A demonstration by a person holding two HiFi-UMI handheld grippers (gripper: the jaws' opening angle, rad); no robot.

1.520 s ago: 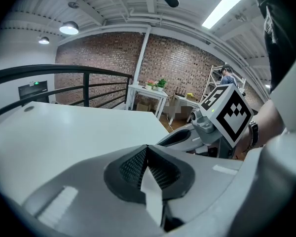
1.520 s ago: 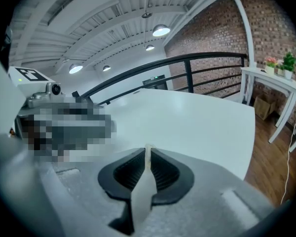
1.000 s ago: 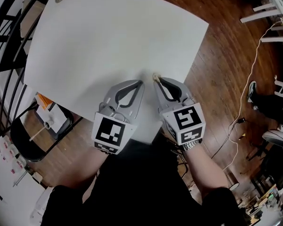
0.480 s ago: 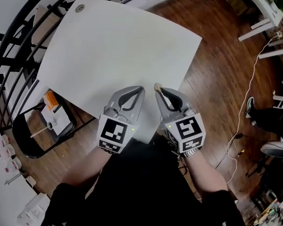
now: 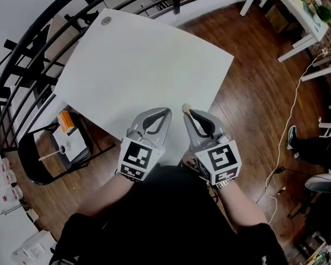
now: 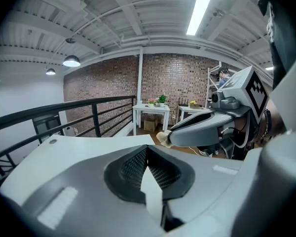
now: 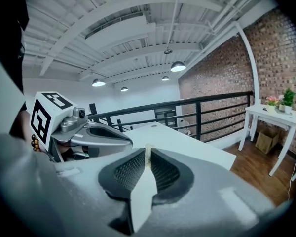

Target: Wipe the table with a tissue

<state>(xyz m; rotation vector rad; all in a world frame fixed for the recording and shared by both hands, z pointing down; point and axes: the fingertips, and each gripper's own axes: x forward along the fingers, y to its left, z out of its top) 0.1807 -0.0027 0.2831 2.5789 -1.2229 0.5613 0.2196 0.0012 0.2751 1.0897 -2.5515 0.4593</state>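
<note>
Head view, left to right: black railing (image 5: 22, 65) along the far-left side, then a black chair (image 5: 27, 162) with a small box on its seat, tucked beside the table's left corner. Next the white table (image 5: 138, 59), bare apart from a round grommet at its far corner. Left gripper (image 5: 166, 111) hovers over the near edge, jaws pressed together with nothing between them; the left gripper view confirms the pads meet at the tips. Just beside it is the right gripper (image 5: 187, 112), jaws clamped on the tissue (image 5: 185, 108), a small beige wad poking out past the tips. In the right gripper view the wad shows as a thin pale sliver pinched between the pads. The two sets of tips sit close, not touching. Wood floor (image 5: 248, 109) off to the right. Judgement: wiping not begun, and the tissue seems raised off the surface. To do it well, lower the right tips until the wad, not the plastic, meets the tabletop. Grip firmly, since little tissue protrudes. Sweep in overlapping passes away from the near edge, with the left gripper clear of the path.
</note>
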